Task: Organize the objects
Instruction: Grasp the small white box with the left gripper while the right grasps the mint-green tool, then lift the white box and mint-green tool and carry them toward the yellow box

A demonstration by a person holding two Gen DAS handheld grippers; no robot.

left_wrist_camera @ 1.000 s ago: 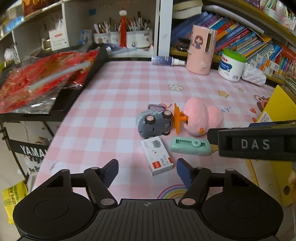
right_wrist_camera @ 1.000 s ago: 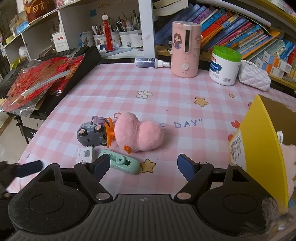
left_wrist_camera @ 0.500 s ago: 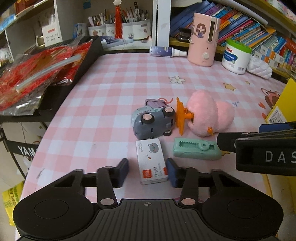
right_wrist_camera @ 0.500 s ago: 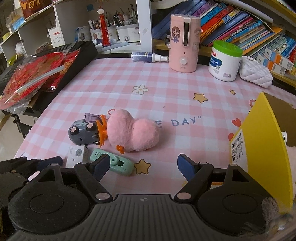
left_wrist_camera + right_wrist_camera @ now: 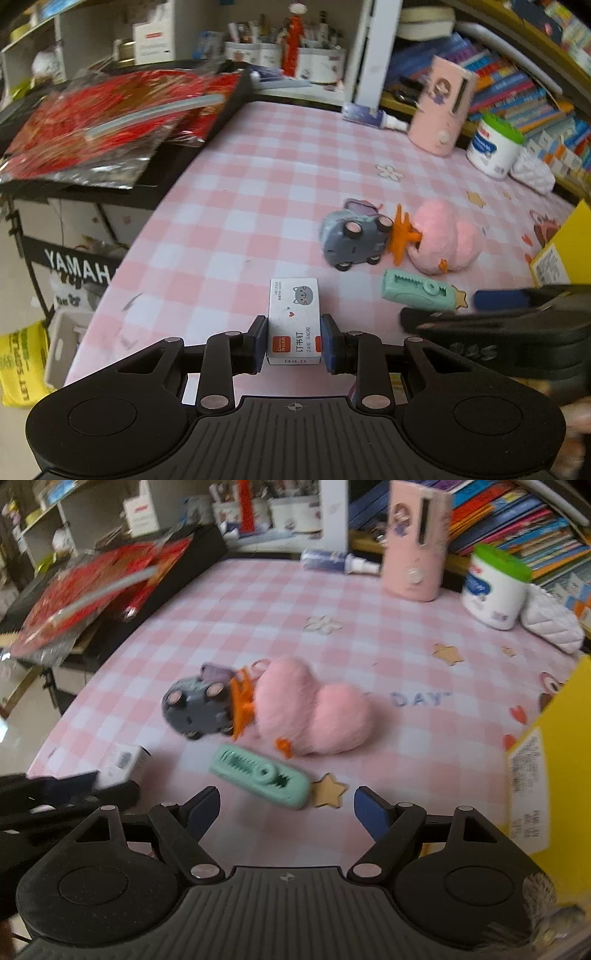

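My left gripper [image 5: 294, 341] is shut on a small white staple box [image 5: 294, 319] with a cat drawing and a red label; both blue pads press its long sides. The same staple box [image 5: 123, 762] shows at the left of the right wrist view. My right gripper [image 5: 286, 808] stands open just short of a mint-green stapler [image 5: 260, 775], with nothing between its fingers. Beyond the green stapler [image 5: 421, 290] lie a grey toy car [image 5: 351, 240] and a pink plush with orange feet [image 5: 445, 238]. The grey car [image 5: 197, 707] and pink plush [image 5: 314, 709] touch each other.
A yellow box [image 5: 550, 775] stands at the right on the pink checked tablecloth [image 5: 280, 177]. A pink device [image 5: 417, 539], a white jar with a green lid [image 5: 495, 587] and a spray bottle [image 5: 338, 561] stand at the back. Red foil packs [image 5: 110, 122] lie on a black keyboard at the left.
My left gripper moved up to the staple box and shut on it. The right gripper came lower and closer to the green stapler, still open.
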